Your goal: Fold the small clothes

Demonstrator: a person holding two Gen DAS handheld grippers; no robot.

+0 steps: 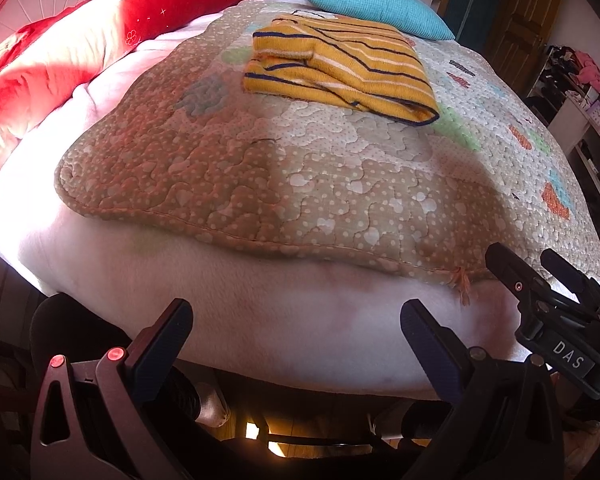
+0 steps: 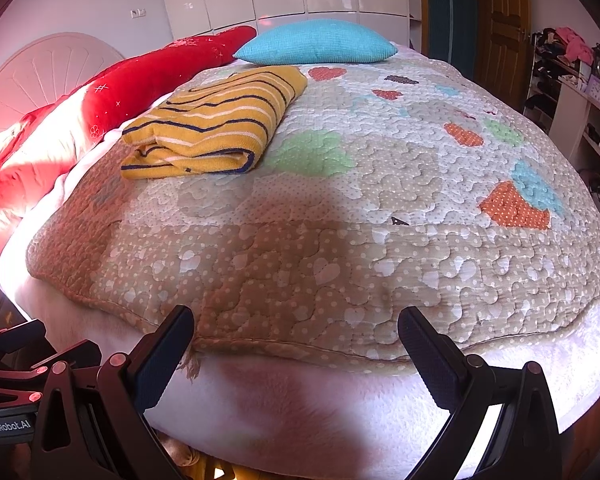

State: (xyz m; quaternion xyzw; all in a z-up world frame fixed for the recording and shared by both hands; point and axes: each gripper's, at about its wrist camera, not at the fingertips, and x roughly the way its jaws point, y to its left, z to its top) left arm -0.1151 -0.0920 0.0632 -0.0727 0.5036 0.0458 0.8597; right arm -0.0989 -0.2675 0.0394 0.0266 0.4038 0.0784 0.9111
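A yellow striped garment point(image 1: 340, 66) lies folded into a compact stack on the quilted blanket point(image 1: 260, 168), toward the far side of the bed; it also shows in the right wrist view point(image 2: 216, 124) at upper left. My left gripper point(image 1: 296, 328) is open and empty, held back at the bed's near edge. My right gripper point(image 2: 296, 336) is open and empty, also at the near edge over the blanket's hem. The right gripper's fingers point(image 1: 540, 280) show at the right of the left wrist view. Both grippers are well apart from the garment.
A blue pillow point(image 2: 316, 42) lies behind the garment. A red and white duvet point(image 2: 100, 104) runs along the left side by the headboard point(image 2: 40, 68). Shelves with clutter point(image 2: 572, 80) stand on the right. A white fleece sheet point(image 1: 260, 312) hangs over the bed's near edge.
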